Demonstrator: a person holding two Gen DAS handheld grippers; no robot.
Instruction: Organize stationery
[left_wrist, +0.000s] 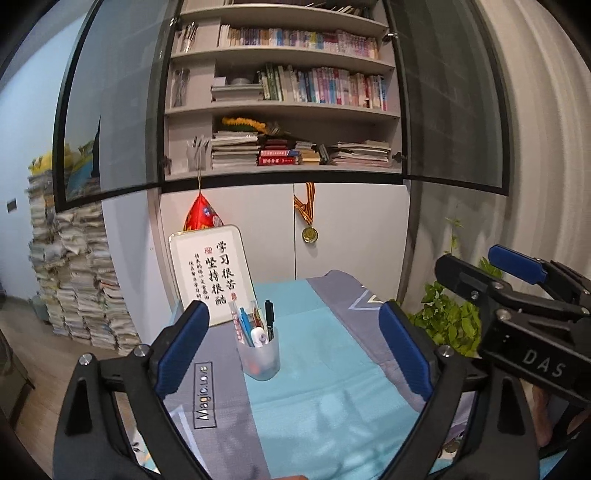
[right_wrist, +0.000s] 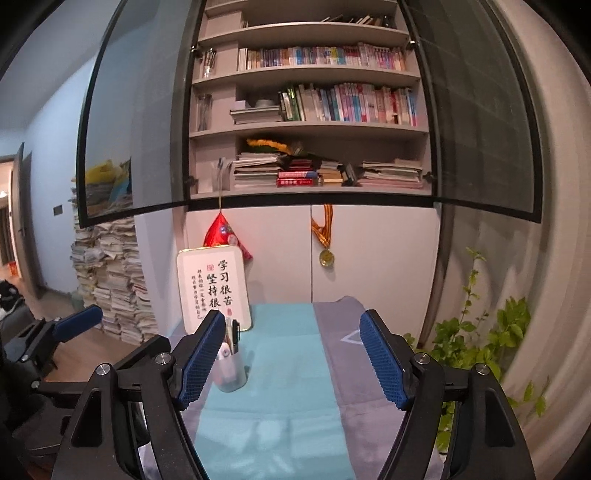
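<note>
Both tongs, left (left_wrist: 291, 347) and right (right_wrist: 291, 354), gape wide and empty, pen cup (left_wrist: 259, 356) standing ahead on the surface's cloth (left_wrist: 314, 387) reading "Magic.love", right tongs stamped "DAS".

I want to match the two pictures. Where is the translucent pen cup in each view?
Left wrist: pen cup at lower centre, between the open fingers.
Right wrist: pen cup at lower left, partly behind the left finger.
Shared landmark: the calligraphy board behind the cup.
</note>
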